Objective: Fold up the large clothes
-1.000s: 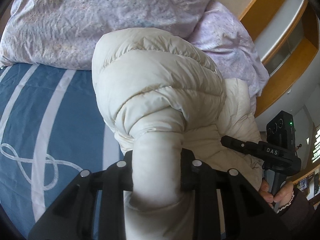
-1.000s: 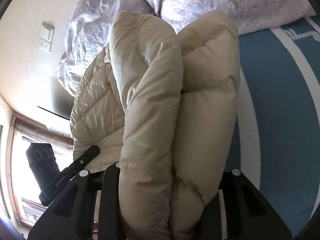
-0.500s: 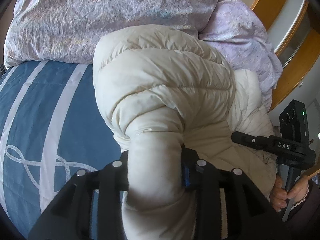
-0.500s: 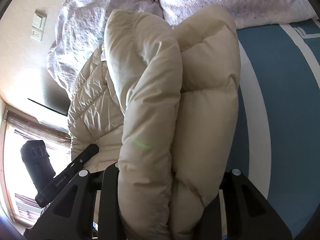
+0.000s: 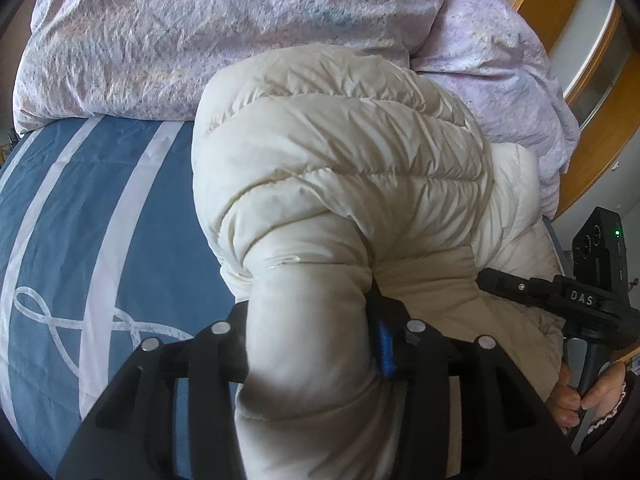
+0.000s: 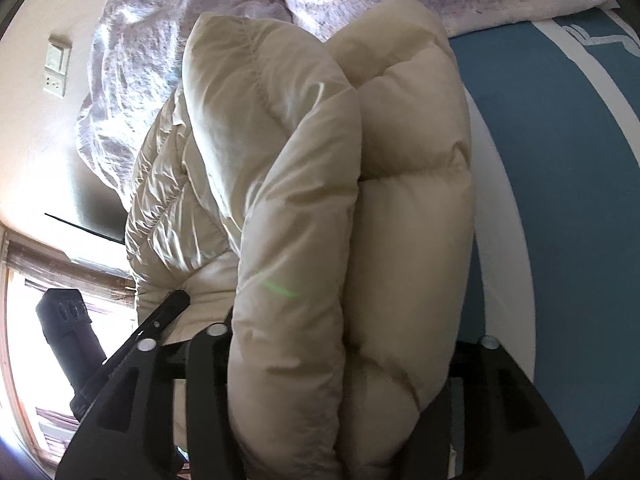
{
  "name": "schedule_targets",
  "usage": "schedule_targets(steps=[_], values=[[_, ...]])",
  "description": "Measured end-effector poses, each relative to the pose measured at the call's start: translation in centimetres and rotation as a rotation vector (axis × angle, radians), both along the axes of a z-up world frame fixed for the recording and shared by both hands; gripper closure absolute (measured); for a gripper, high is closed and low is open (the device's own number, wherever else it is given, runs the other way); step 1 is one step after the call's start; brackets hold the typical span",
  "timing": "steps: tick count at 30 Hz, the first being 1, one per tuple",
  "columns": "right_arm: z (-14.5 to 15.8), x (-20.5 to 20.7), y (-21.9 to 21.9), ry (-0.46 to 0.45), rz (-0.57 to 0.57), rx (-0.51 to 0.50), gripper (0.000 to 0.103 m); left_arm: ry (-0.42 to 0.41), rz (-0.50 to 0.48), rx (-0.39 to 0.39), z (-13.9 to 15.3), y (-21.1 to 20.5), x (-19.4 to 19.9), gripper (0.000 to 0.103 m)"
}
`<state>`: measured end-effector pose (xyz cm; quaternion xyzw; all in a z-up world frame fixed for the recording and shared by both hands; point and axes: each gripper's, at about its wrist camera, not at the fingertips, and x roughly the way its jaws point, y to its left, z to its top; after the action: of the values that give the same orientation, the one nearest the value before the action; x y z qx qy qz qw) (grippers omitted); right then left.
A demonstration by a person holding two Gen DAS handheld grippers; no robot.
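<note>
While the left wrist view looks over a blue bedspread (image 5: 100,208) toward lilac pillows (image 5: 224,28), the left gripper (image 5: 310,344) has its jaws clamped on a thick fold of the cream puffer jacket (image 5: 344,152), which is heaped on the bed. The right gripper (image 5: 576,300) shows beside it, in a hand (image 5: 580,396).

From the right wrist, the right gripper (image 6: 340,360) pinches two doubled jacket (image 6: 304,184) layers, jaws spread wide around them.
</note>
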<state>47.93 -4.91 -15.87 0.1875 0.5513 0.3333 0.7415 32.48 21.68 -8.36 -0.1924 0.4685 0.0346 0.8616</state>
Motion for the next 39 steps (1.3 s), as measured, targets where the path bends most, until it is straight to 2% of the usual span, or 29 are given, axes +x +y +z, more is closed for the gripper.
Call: schedule_targets(steps=[4, 10, 14, 19, 24, 30, 35, 38, 39], values=[[0.9, -0.6, -1.1, -0.042, -0.020, -0.039, 0.032, 0.005, 0.009, 0.035, 0.4, -0.5, 0.1, 0.047], [3.8, -1.3, -2.1, -0.150, -0.073, -0.108, 0.032, 0.002, 0.025, 0.105, 1.4, -1.3, -0.3, 0.040], [6.3, -2.1, -1.6, -0.263, -0.103, -0.194, 0.032, -0.004, 0.038, 0.161, 2.2, -1.7, -0.7, 0.037], [9.7, -3.0, -0.3, -0.387, -0.137, -0.227, 0.032, -0.025, 0.059, 0.194, 3.7, -1.8, -1.4, 0.034], [12.1, -3.3, 0.9, -0.453, -0.101, -0.193, 0.041, -0.056, 0.052, 0.213, 5.1, -2.4, -1.6, 0.034], [12.8, -4.0, 2.4, -0.483, -0.030, -0.173, 0.054, -0.069, 0.028, 0.233, 6.0, -3.4, -1.2, 0.034], [11.8, -4.3, 4.2, -0.492, 0.020, -0.200, 0.057, -0.058, 0.013, 0.239, 5.6, -3.8, -0.5, 0.034], [10.3, -4.0, 5.4, -0.485, 0.039, -0.274, 0.057, -0.037, 0.006, 0.239, 4.7, -3.9, -0.2, 0.034], [9.7, -3.9, 5.6, -0.474, 0.042, -0.304, 0.061, -0.029, 0.004, 0.242, 4.4, -3.9, -0.1, 0.034]])
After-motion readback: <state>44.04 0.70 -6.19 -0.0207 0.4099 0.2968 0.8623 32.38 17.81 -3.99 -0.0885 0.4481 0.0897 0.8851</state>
